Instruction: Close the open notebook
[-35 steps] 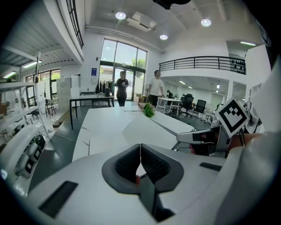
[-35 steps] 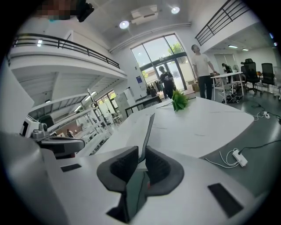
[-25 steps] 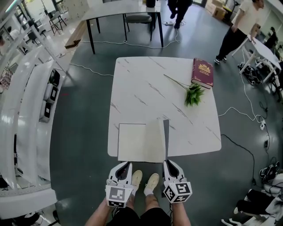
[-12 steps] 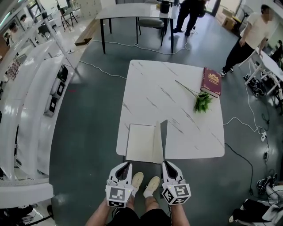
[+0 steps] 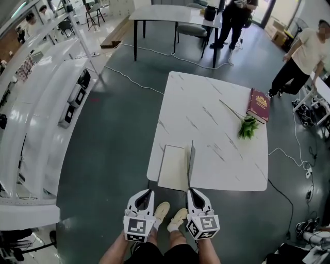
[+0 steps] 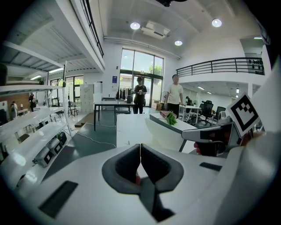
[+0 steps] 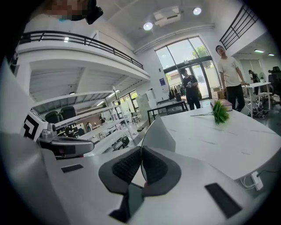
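Note:
The notebook lies at the near edge of the white marble table. Its left page is flat, and its right cover stands almost upright. My right gripper is at the cover's near lower edge, and in the right gripper view the thin cover rises out of the closed jaw line of the right gripper. My left gripper hangs just off the table edge, left of the notebook. Its jaws meet with nothing between them.
A dark red book and a green plant sprig lie at the table's far right. White shelving runs along the left. A dark table and several standing people are beyond, and cables trail on the floor.
The notebook's right cover has swung from leaning open to nearly upright over the left page. Both grippers have shifted sideways with it, and the view has drifted.

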`<action>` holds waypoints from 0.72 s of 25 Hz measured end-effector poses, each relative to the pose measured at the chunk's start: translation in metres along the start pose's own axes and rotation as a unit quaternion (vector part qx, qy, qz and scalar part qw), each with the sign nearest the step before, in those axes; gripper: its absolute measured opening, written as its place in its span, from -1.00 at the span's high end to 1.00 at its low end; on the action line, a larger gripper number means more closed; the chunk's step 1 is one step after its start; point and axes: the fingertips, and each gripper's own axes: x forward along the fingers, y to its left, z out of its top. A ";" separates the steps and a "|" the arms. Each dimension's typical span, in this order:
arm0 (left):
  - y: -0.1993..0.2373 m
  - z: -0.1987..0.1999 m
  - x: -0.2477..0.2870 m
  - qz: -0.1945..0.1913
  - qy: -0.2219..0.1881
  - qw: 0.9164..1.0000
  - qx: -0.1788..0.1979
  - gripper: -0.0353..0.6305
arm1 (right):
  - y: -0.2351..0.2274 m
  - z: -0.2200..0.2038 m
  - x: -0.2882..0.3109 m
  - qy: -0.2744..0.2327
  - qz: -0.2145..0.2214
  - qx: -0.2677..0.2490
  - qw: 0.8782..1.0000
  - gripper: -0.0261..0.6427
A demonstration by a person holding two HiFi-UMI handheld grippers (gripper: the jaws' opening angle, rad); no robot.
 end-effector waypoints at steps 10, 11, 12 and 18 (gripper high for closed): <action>0.040 -0.019 -0.011 0.025 0.003 0.999 -0.023 0.82 | 0.039 -0.019 0.038 0.032 0.019 -0.032 0.999 0.83; 0.043 -0.021 -0.012 0.027 0.003 0.999 -0.025 0.82 | 0.041 -0.022 0.041 0.035 0.020 -0.036 0.999 0.83; 0.046 -0.023 -0.013 0.029 0.004 0.999 -0.028 0.82 | 0.044 -0.024 0.044 0.039 0.021 -0.040 0.998 0.83; 0.060 -0.036 -0.017 0.038 0.008 0.998 -0.042 0.82 | 0.057 -0.042 0.063 0.060 0.023 -0.066 0.996 0.83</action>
